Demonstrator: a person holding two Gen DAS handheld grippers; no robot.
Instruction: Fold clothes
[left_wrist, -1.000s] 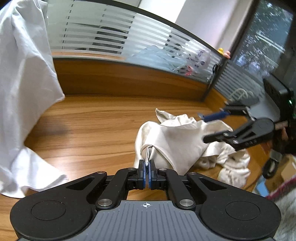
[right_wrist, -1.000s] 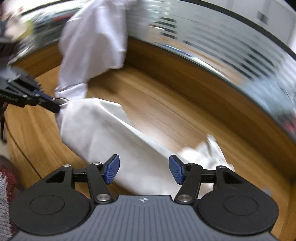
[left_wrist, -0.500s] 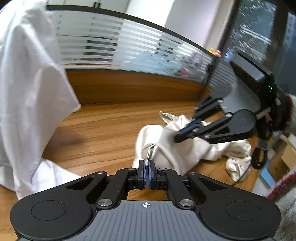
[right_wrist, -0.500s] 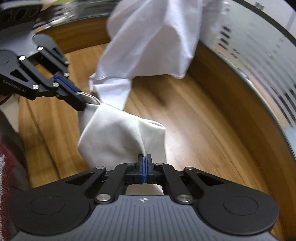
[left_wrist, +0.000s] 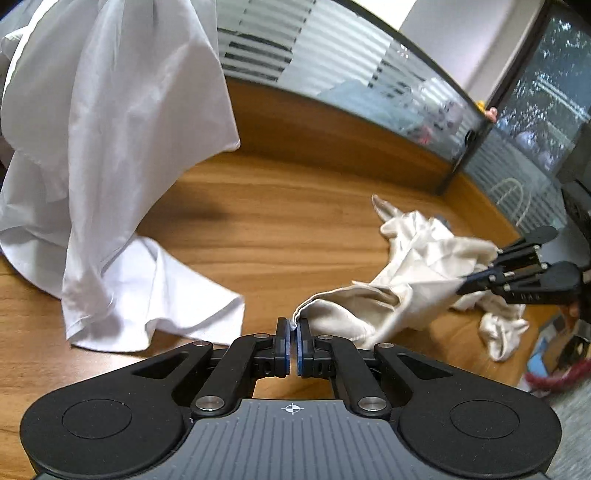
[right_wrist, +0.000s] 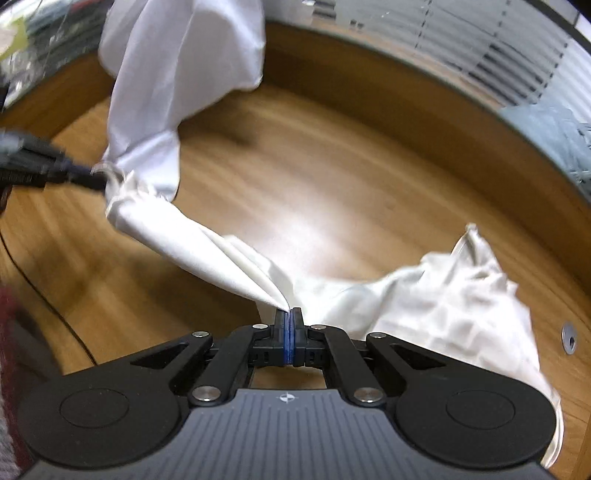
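In the left wrist view, the left gripper (left_wrist: 294, 345) is closed on an edge of the cream cloth (left_wrist: 406, 288); the cloth runs to the right, where the right gripper (left_wrist: 465, 282) pinches another part of it; its remainder lies crumpled on the desk (left_wrist: 295, 221) near the right edge; a white shirt (left_wrist: 110, 147) hangs at the left, its hem on the desk.

In the right wrist view, the right gripper (right_wrist: 290, 332) is closed on the cloth (right_wrist: 424, 295); a band of it stretches to the left gripper (right_wrist: 85, 177).

I judge the step as spreading the cloth between both grips; next it needs lifting and laying flat before any fold.
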